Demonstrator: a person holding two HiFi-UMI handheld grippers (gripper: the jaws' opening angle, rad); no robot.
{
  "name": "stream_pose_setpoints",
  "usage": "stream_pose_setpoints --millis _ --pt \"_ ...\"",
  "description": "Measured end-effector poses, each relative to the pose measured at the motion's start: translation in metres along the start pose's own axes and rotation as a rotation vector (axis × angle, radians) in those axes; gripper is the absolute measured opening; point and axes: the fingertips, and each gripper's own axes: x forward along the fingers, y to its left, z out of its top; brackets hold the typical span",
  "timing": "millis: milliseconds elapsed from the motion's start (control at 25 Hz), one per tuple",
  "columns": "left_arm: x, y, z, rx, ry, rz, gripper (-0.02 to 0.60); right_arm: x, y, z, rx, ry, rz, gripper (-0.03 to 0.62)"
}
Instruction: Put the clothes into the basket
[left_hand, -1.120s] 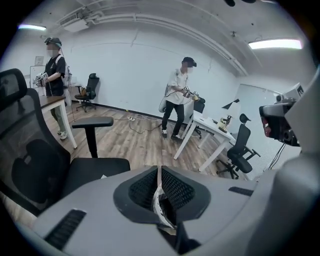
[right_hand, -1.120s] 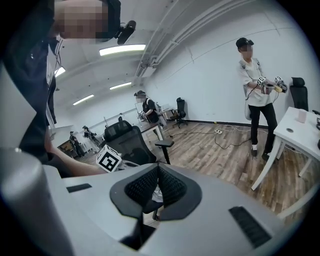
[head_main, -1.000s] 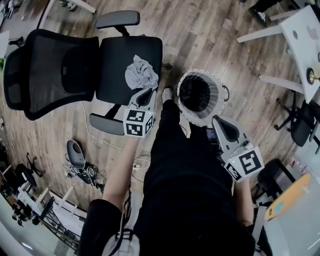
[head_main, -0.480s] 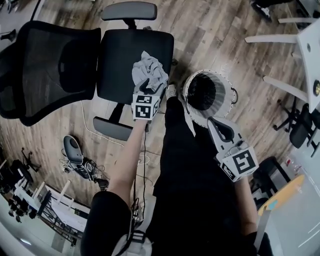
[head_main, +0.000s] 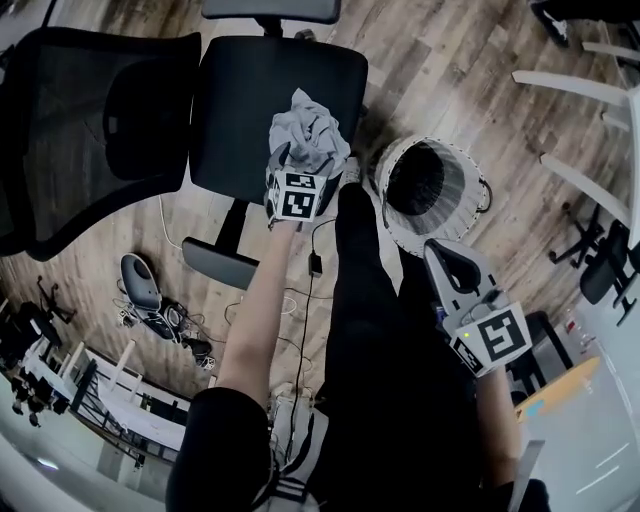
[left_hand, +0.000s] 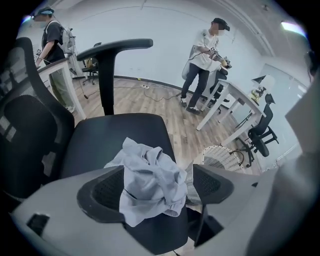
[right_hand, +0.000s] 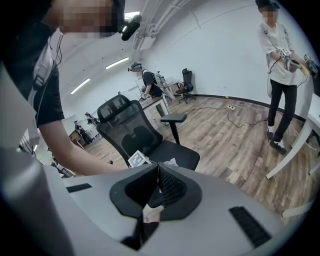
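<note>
item: grey garment (left_hand: 146, 172), crumpled, no clear long axis, being kept at the front edge of the chair seat (head_main: 250, 110). left tongs (left_hand: 155, 187), the nearer, having just been opening, being held wide astride it, nothing pinched. right tongs (right_hand: 157, 187) being held closed, empty. basket (head_main: 392, 215) being stood on wooden floor beside the seat.

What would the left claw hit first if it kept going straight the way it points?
The crumpled grey garment, most likely: it lies between the jaws of the left claw, which have just been opening, with the black chair seat right beneath it.
</note>
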Motion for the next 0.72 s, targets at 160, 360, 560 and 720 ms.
stream_pose_setpoints --millis 160,360,560,720 --pt "0.023 0.015 -0.013 0.003 0.033 0.032 0.485 0.01 -0.005 -0.002 0.018 0.016 0.0 0.015" --pt "0.051 0.024 -0.025 -0.013 0.075 0.011 0.55 0.015 -0.006 -0.011 0.041 0.044 -0.001 0.015" --pt "0.076 0.027 -0.033 0.036 0.112 0.005 0.551 0.019 -0.009 -0.017 0.069 0.054 -0.012 0.015" --pt "0.089 0.036 -0.045 0.067 0.149 0.043 0.549 0.024 -0.01 -0.024 0.082 0.065 -0.011 0.015"
